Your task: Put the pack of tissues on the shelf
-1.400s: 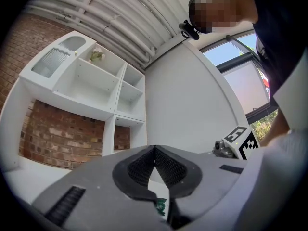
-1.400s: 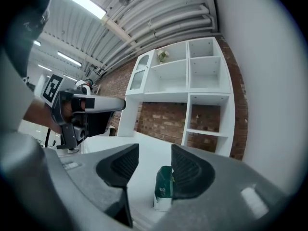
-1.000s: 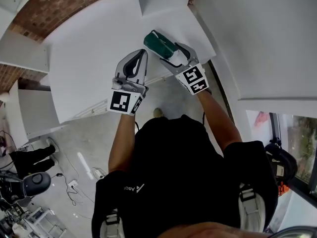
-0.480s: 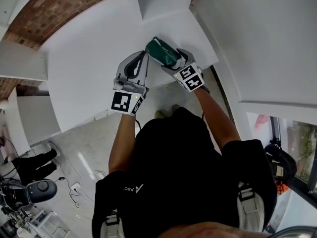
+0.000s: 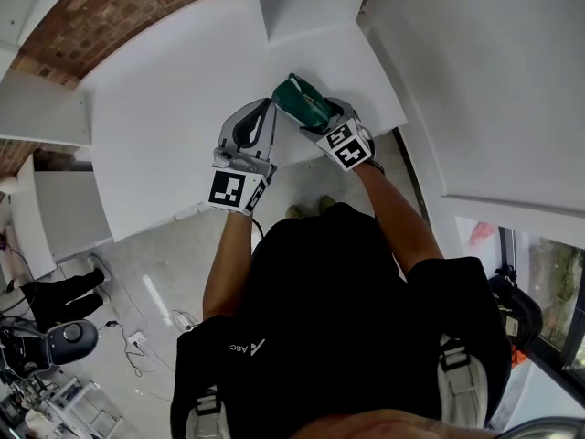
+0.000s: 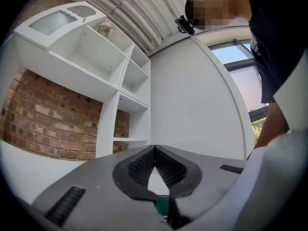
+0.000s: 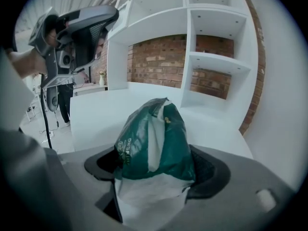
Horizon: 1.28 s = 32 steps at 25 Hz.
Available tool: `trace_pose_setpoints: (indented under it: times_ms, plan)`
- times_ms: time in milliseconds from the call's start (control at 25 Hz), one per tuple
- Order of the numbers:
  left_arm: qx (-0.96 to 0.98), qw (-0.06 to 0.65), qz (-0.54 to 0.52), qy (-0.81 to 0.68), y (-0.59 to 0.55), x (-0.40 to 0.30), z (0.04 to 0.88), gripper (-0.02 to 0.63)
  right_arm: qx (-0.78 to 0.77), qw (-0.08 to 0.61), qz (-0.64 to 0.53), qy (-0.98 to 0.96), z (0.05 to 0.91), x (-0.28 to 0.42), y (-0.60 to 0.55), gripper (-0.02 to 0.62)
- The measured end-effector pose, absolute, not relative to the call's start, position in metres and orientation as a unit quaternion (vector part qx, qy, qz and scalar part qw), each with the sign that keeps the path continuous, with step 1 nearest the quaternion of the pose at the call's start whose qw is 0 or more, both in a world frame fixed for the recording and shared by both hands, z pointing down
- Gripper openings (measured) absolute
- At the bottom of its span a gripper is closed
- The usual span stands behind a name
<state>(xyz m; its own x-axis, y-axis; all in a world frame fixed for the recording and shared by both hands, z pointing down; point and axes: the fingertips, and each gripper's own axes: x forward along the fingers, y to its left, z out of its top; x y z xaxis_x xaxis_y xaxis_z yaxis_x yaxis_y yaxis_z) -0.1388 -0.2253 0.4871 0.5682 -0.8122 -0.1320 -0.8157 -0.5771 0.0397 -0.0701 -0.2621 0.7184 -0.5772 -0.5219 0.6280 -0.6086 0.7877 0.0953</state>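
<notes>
The pack of tissues [image 7: 151,143], green and white plastic, stands on end between the jaws of my right gripper [image 7: 154,165]. It leans on the right pad, and a dark gap shows beside the left pad. These jaws stand wide and are closing slightly. In the head view the pack [image 5: 302,101] and the right gripper [image 5: 320,117] are over the white shelf surface [image 5: 183,108]; whether the pack rests on it I cannot tell. My left gripper [image 5: 260,122] hovers just left of the pack. Its pads [image 6: 155,150] meet with nothing between them.
A white shelf unit with open compartments [image 7: 216,57] rises against a brick wall [image 7: 163,52] beyond the surface. A white wall panel [image 5: 494,71] stands to the right. The surface's front edge [image 5: 274,158] lies under my grippers, with grey floor [image 5: 164,263] below.
The right gripper and the pack have shifted slightly lower in the head view, nearer the surface's front edge. The left gripper has barely moved.
</notes>
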Motion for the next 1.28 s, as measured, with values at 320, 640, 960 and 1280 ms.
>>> trace_pose_setpoints:
  times_ms: [320,640,960,1280]
  plan:
    - [-0.880,0.011,0.063,0.470,-0.224,-0.133,0.489,-0.003,0.319,0.329,0.051,-0.887,0.714,-0.062,-0.262,0.273]
    - [-0.876,0.013,0.062,0.478,-0.229,-0.131,0.479,-0.003,0.340,0.302,0.053,-0.889,0.674,-0.050,-0.271,0.258]
    - [-0.878,0.019,0.071,0.472,-0.230,-0.119,0.456,-0.003,0.347,0.279,0.018,-0.895,0.580,-0.036,-0.284,0.258]
    - [-0.879,0.034,0.090,0.467,-0.235,-0.119,0.399,-0.003,0.353,0.249,-0.007,-0.902,0.476,-0.032,-0.286,0.258]
